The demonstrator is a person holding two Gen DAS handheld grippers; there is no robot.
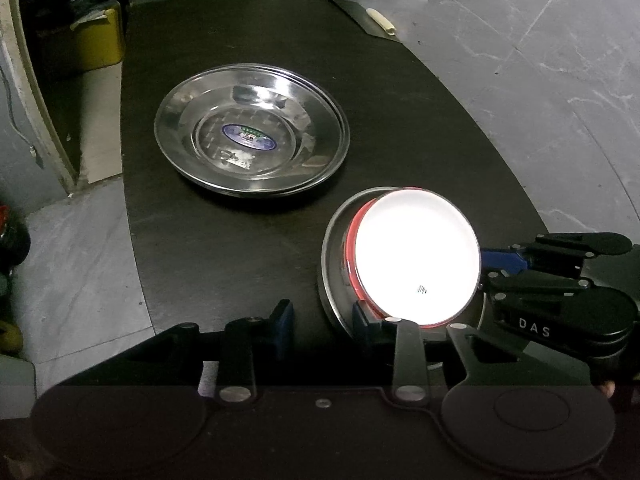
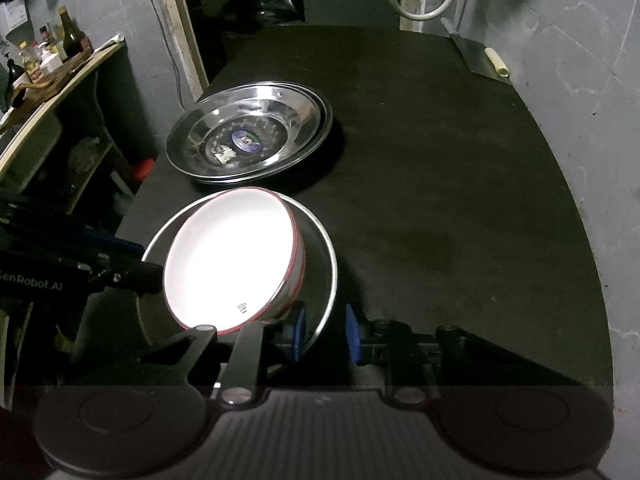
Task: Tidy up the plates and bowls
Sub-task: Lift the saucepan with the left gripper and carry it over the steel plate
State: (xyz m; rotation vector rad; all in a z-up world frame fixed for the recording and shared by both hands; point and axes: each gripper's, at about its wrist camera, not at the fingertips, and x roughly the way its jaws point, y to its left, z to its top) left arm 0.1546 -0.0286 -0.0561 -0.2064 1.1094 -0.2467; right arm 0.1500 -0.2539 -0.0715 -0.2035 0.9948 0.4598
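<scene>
A white bowl with a red rim sits tilted inside a steel bowl on the black table. My left gripper straddles the steel bowl's near-left rim, one pad outside and one inside, and looks shut on it. My right gripper clamps the same bowl's rim on the opposite side. Each gripper also shows in the other's view: the right gripper and the left gripper. Farther back lies a stack of steel plates with a blue sticker.
A cleaver with a pale handle lies at the table's far right corner. A shelf with bottles stands off the table's left. A yellow bin is behind the left edge. A white hose hangs at the back wall.
</scene>
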